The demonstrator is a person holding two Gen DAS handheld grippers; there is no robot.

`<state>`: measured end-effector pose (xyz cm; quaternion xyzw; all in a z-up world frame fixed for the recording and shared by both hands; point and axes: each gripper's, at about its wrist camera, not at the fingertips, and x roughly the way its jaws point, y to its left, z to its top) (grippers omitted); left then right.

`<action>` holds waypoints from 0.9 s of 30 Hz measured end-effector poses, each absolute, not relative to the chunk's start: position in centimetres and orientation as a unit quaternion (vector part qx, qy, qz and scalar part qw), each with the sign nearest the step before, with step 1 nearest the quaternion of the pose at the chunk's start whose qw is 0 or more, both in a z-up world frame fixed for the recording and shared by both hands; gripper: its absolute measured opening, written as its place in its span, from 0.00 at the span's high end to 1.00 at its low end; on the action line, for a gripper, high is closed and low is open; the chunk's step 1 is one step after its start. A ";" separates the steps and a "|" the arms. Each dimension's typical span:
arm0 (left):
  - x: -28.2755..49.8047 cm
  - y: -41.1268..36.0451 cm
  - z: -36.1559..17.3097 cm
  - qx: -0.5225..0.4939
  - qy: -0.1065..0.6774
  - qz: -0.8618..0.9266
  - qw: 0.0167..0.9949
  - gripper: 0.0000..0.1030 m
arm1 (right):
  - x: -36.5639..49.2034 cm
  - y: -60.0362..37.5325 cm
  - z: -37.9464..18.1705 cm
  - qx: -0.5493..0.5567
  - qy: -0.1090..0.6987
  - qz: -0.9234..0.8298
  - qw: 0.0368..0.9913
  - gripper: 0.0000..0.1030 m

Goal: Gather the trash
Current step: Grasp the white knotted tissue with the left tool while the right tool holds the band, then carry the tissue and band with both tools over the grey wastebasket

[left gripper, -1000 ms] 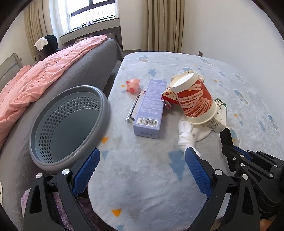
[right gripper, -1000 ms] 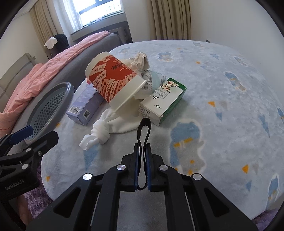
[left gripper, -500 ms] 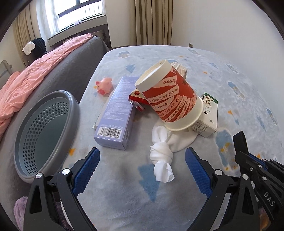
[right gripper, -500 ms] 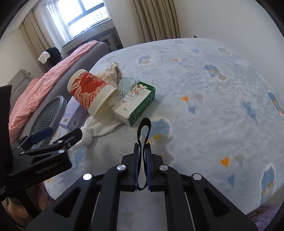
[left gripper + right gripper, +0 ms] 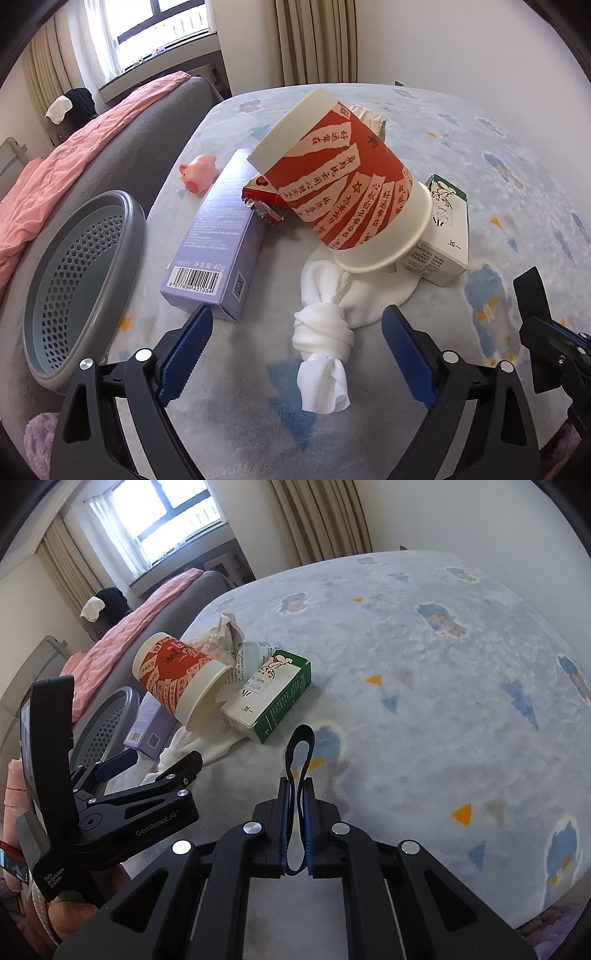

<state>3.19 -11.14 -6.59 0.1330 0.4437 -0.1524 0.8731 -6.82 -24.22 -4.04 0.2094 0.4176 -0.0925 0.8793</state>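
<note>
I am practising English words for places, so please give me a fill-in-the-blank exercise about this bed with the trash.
1. The knotted white cloth lies between the open fingers of the ____ gripper.
2. The red paper cup lies on its ____.
3. The grey basket is perforated with ____.

Missing words: left; side; holes
</note>
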 end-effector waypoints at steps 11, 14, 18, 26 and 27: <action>2.3 -10.1 -5.8 0.105 0.459 -0.184 0.863 0.72 | -7.0 -23.8 -4.0 0.204 0.417 -0.089 0.881 0.92; 1.8 -9.2 -4.5 0.099 0.449 -0.181 0.869 0.72 | -7.0 -23.5 -3.8 0.200 0.416 -0.088 0.882 0.92; 0.9 -8.3 -2.6 0.090 0.435 -0.183 0.877 0.72 | -7.0 -22.9 -3.3 0.194 0.413 -0.086 0.886 0.92; -0.9 -6.8 -2.9 0.094 0.442 -0.181 0.873 0.72 | -6.8 -21.8 -3.0 0.183 0.415 -0.083 0.887 0.92; -1.0 -6.4 -2.9 0.093 0.442 -0.179 0.874 0.72 | -6.8 -21.6 -3.0 0.181 0.417 -0.084 0.887 0.92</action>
